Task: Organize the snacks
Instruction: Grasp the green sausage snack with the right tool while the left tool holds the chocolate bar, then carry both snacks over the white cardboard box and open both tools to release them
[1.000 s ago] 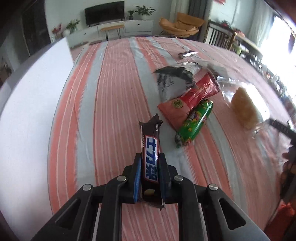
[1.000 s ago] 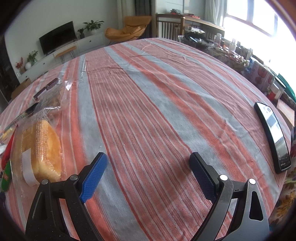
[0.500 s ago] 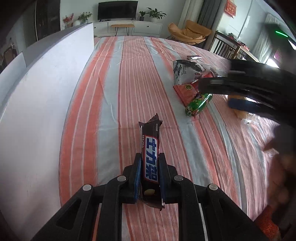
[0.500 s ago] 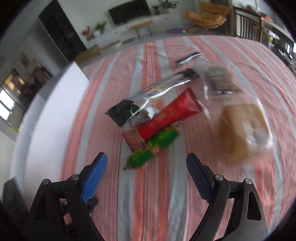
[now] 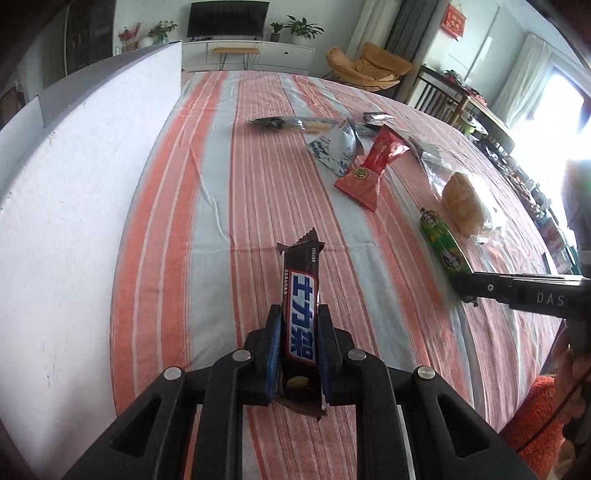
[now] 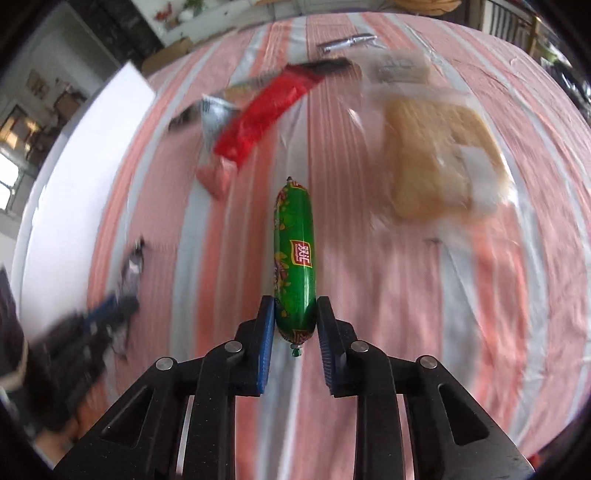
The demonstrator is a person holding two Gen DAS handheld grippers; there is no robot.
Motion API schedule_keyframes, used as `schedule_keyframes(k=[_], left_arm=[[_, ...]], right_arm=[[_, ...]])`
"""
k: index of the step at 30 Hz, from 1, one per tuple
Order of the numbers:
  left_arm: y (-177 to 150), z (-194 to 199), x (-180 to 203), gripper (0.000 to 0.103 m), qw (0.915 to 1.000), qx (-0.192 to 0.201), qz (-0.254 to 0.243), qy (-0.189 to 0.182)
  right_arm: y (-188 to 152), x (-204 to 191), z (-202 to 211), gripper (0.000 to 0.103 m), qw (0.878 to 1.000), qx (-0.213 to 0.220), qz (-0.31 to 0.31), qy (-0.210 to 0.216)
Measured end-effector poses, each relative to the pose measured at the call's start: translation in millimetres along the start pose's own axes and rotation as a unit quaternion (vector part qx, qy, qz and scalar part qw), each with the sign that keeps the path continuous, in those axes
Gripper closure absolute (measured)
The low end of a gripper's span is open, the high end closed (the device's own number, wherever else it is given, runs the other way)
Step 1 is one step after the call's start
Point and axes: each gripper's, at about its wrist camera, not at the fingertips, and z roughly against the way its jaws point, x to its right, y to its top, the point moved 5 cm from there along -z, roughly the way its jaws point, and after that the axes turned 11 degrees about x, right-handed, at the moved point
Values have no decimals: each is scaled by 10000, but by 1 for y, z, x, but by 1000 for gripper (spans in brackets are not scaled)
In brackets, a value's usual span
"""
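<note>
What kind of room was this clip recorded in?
Most likely a home living and dining room: a TV on a low white cabinet with potted plants, an orange lounge chair, and snacks spread over a striped tablecloth.

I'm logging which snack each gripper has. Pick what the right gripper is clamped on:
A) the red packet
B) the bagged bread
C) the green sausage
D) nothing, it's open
C: in the right wrist view the right gripper has its blue pads pressed against both sides of the green sausage; the red packet and bagged bread lie on the tablecloth beyond.
</note>
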Motion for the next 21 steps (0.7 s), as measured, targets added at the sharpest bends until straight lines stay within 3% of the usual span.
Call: schedule_keyframes(k=[1,2,5,7,8,9,10,11,12,16,21], left_arm=[[1,-1,-1,81,10000,-9,24,-12],[1,0,-1,80,10000,-21,57,-44],[2,-1,1,67,10000,-81,4,4],[3,-2,3,40,9996,-118,-156,198],[1,-3,5,38,9993,-137,-227,273],[0,-5,7,39,9986,-120,-365,367],[-1,-5,9,55,9977,-101,-487,462],[-1,-5,10,74,9966,-35,-599,560],[-1,-5,11,86,9962,-5,-673,551],[5,-1,4,87,10000,33,-19,15],[32,38,26,87,9957,479,284,-742]], right_arm=[[3,-1,1,50,9998,73,133,-144],[7,-3,1,47,9993,169,246,-223],[21,-12,-5,48,9991,203,337,-182],[24,-22,-16,49,9979,136,572,-277],[24,-24,-21,49,9972,105,648,-351],[23,-22,-23,56,9971,91,654,-384],[22,-18,-21,75,9964,190,644,-523],[20,-15,-18,79,9972,206,547,-470],[19,-10,-16,79,9984,185,402,-362],[9,13,11,80,9991,356,-227,-5],[12,22,45,80,9934,576,-847,510]])
